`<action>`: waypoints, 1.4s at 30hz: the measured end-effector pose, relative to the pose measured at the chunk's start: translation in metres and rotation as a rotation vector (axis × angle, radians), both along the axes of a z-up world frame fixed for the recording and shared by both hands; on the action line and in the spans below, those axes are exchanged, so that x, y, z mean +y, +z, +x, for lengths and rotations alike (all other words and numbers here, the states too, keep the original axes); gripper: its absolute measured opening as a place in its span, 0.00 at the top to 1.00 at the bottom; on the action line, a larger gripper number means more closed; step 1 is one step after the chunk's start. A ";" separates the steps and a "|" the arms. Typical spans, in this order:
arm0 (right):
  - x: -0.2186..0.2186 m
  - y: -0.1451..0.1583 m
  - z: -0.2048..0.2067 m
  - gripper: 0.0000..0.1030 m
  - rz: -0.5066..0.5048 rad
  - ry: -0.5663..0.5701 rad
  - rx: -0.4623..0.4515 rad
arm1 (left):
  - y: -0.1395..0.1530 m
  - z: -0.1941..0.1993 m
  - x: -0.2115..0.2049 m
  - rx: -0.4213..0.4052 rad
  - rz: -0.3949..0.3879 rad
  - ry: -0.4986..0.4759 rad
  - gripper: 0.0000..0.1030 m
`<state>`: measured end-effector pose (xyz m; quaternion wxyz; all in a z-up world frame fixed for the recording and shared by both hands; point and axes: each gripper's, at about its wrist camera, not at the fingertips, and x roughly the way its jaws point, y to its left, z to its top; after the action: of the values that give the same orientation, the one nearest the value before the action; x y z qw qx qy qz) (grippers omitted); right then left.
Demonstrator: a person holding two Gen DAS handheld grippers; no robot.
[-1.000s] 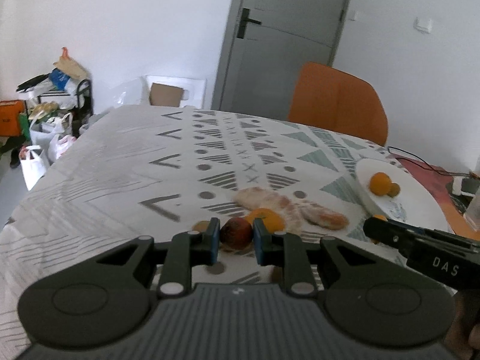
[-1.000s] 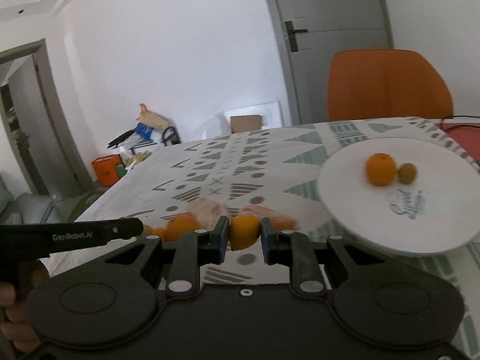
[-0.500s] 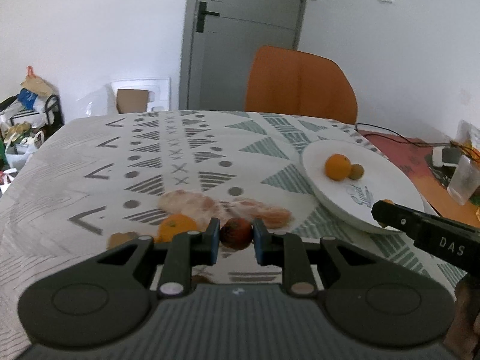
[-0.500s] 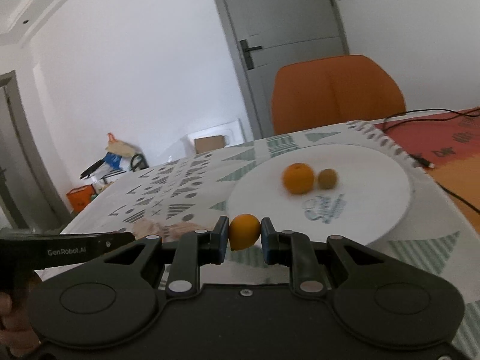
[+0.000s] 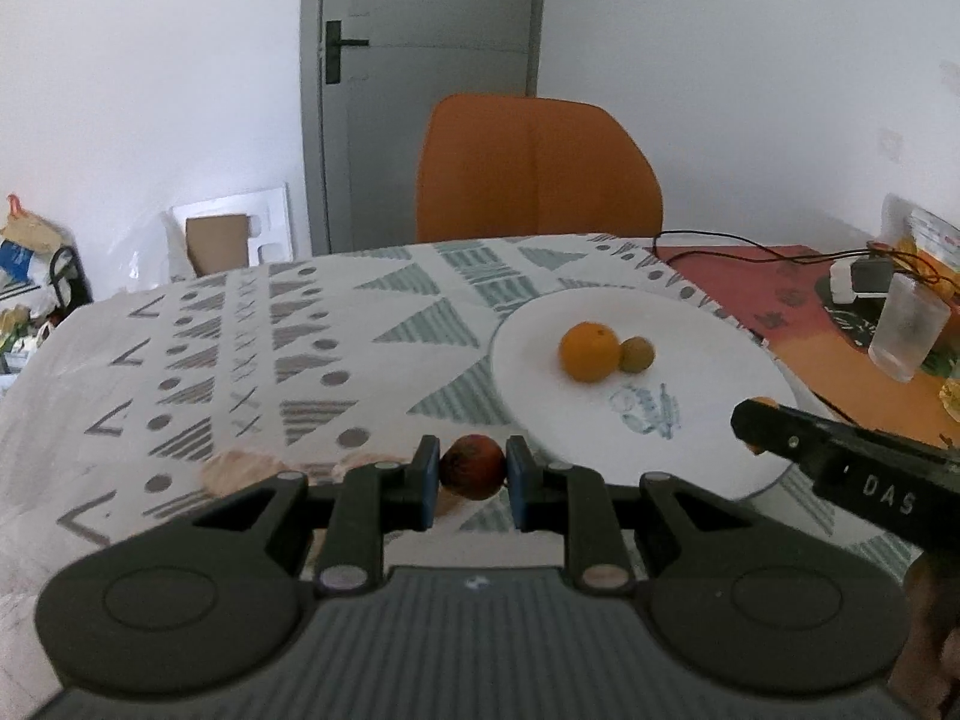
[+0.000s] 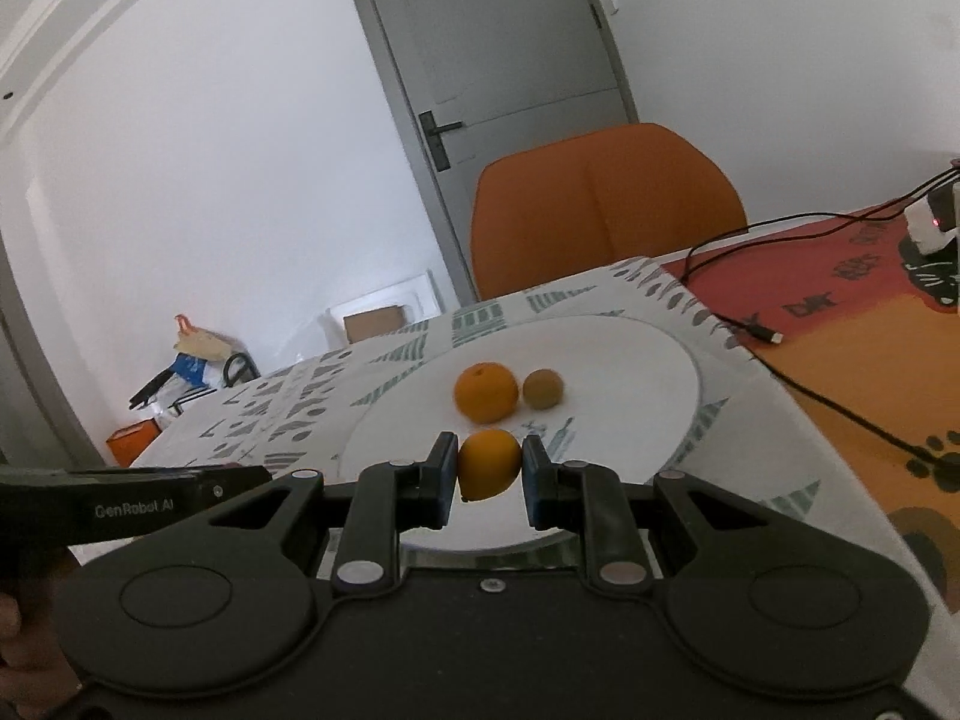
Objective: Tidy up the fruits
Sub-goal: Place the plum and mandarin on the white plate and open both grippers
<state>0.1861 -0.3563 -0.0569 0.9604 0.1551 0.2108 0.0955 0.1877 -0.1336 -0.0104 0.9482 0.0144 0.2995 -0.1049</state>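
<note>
My left gripper (image 5: 471,473) is shut on a small dark red fruit (image 5: 473,467), held above the patterned tablecloth just left of the white plate (image 5: 708,324). On that plate lie an orange (image 5: 589,351) and a small brown-green fruit (image 5: 636,354). My right gripper (image 6: 489,471) is shut on a small orange fruit (image 6: 489,463) over the plate's near part (image 6: 648,384), just in front of the orange (image 6: 486,392) and the brown-green fruit (image 6: 543,389). The right gripper's side shows at the left wrist view's right edge (image 5: 840,462).
Pale peel pieces (image 5: 240,473) lie on the tablecloth left of my left gripper. An orange chair (image 5: 537,171) stands at the table's far side. A cable (image 6: 798,384) runs over the red-orange mat at the right, where a clear cup (image 5: 909,330) also stands.
Both grippers moved right toward the plate with their fruits. The loose orange and most peel pieces left the left wrist view; the right gripper now hangs over the plate.
</note>
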 end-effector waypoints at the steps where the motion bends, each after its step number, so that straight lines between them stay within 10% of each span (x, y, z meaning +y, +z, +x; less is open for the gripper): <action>1: -0.002 0.000 0.000 0.78 0.004 -0.002 0.001 | 0.001 0.001 -0.003 -0.003 0.003 -0.003 0.79; 32: -0.017 0.001 -0.008 0.66 0.026 -0.039 0.001 | 0.025 0.021 -0.042 -0.065 0.001 -0.065 0.74; 42: 0.004 0.002 -0.007 0.55 0.013 -0.017 0.003 | 0.026 0.009 -0.001 -0.074 0.016 0.041 0.36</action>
<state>0.1788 -0.3528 -0.0547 0.9598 0.1632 0.2104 0.0885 0.1964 -0.1349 0.0154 0.9605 0.0196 0.2651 -0.0822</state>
